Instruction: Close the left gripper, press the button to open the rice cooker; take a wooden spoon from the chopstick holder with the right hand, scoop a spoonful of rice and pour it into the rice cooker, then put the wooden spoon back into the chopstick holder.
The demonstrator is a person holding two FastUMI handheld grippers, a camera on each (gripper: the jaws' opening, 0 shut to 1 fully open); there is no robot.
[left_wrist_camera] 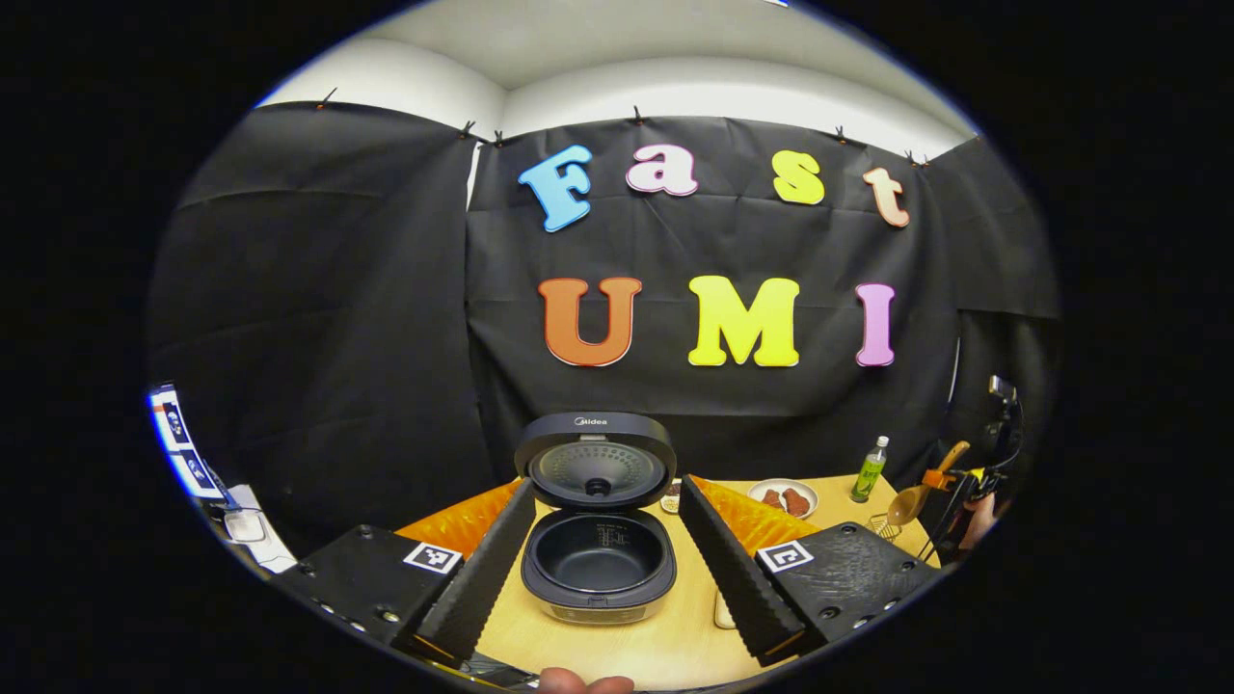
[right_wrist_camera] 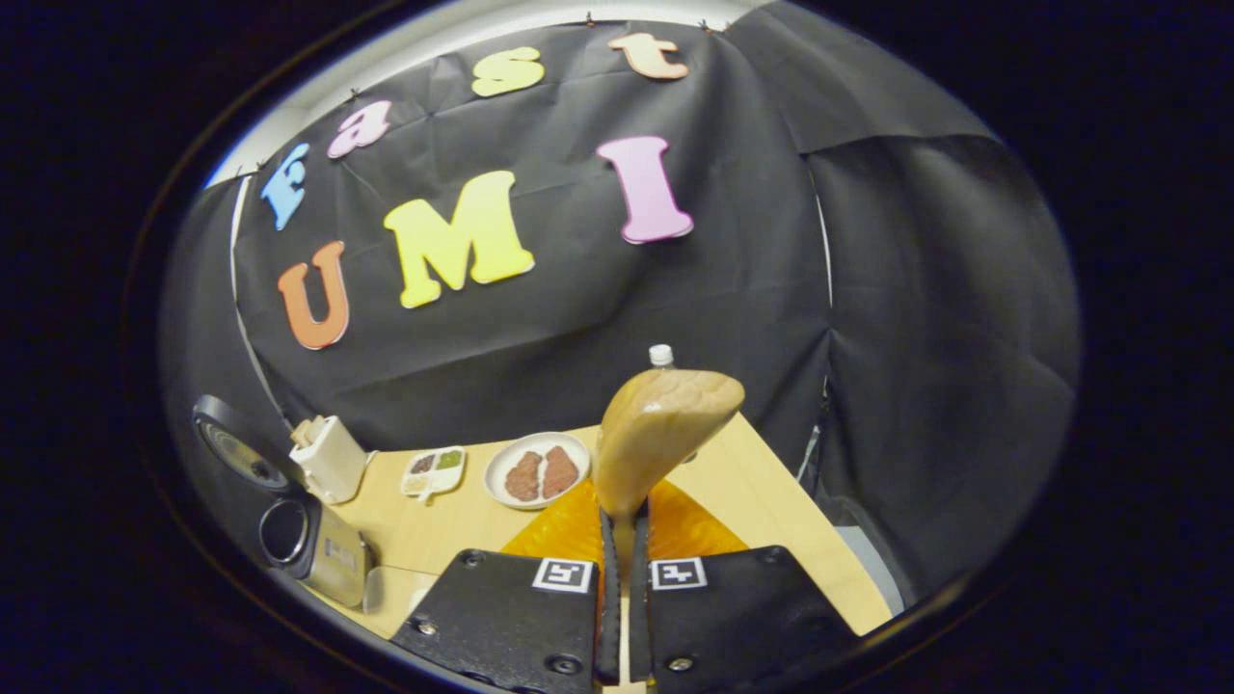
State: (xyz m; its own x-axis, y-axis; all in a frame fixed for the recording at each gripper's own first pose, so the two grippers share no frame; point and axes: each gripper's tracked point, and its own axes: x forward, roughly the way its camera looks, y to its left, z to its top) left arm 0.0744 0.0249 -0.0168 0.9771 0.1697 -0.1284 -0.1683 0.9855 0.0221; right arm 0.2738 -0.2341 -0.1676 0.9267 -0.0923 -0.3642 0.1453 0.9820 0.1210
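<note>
The rice cooker point(left_wrist_camera: 598, 564) stands open on the wooden bench point(left_wrist_camera: 675, 646), its lid tipped up and back and its dark inner pot bare, so the button step looks done. The left gripper point(left_wrist_camera: 605, 540) has its jaws spread wide, one finger on either side of the cooker, with nothing between them. The right gripper point(right_wrist_camera: 622, 540) has its jaws drawn nearly together on the neck of the wooden spoon point(right_wrist_camera: 656, 429); the handle runs back between the fingers and the bowl stands up and forward, its rounded back facing the camera, so I cannot tell whether it carries any rice. The spoon's long axis lies along the gripper's own line. In the right gripper view the cooker sits far off at the left edge of the bench, lid raised, with a pale box-shaped item point(right_wrist_camera: 330, 461) just behind it, so the coming move would swing left across the bench from the right hand, which is the farther of the two from the pot. That view also shows a small divided dish point(right_wrist_camera: 436, 470) and a plate of brown pieces point(right_wrist_camera: 538, 469) between spoon and cooker. The left gripper view adds the inside of the pot, a green bottle point(left_wrist_camera: 870, 469) toward the bench's far right corner, and the right gripper with the spoon at the right edge, above a wire holder point(left_wrist_camera: 882, 526).
</note>
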